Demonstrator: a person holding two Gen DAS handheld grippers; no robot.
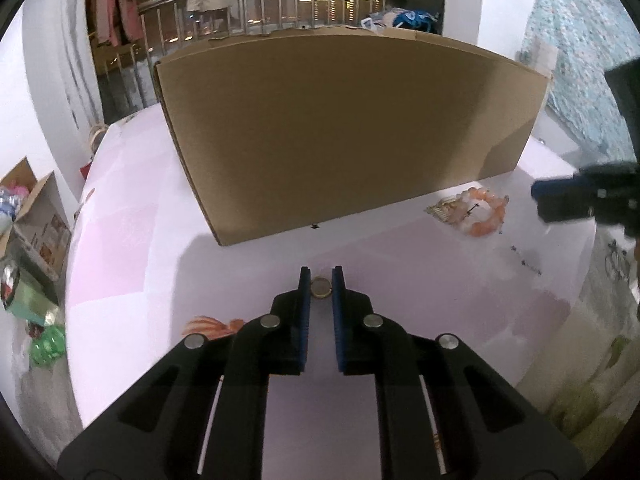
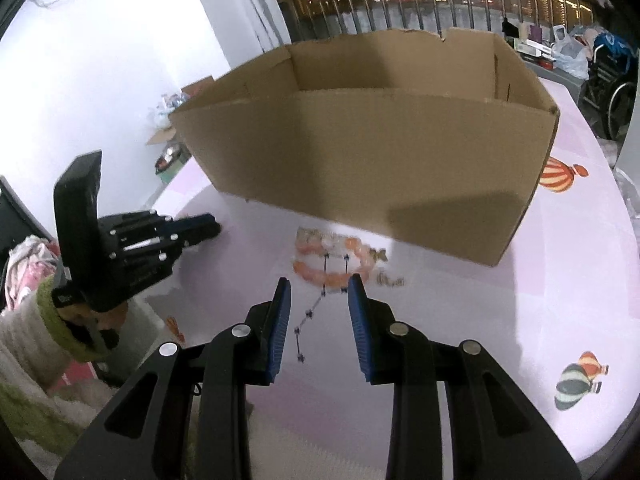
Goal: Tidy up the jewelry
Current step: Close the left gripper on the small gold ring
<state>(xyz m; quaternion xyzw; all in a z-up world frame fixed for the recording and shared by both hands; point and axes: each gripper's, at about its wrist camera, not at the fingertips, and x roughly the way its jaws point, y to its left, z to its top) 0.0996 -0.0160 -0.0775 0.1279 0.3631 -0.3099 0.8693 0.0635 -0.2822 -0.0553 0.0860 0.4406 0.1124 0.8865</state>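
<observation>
two ribbed blue pads of the left tool [image 1: 321,276] clench a round gold ring [image 1: 321,288]; right tool [image 2: 319,285] released.

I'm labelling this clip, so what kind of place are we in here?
Probably a lived-in home, beside a balcony: clothes hang by a metal railing, and a cardboard box sits on a table with a balloon-print pink cloth.

White walls [image 2: 120,60], clothes [image 1: 116,4] hanging

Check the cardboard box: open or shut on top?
Open. The right wrist view looks over the cardboard box rim onto its inner walls; no flaps cover the top. Contents hidden.
</observation>
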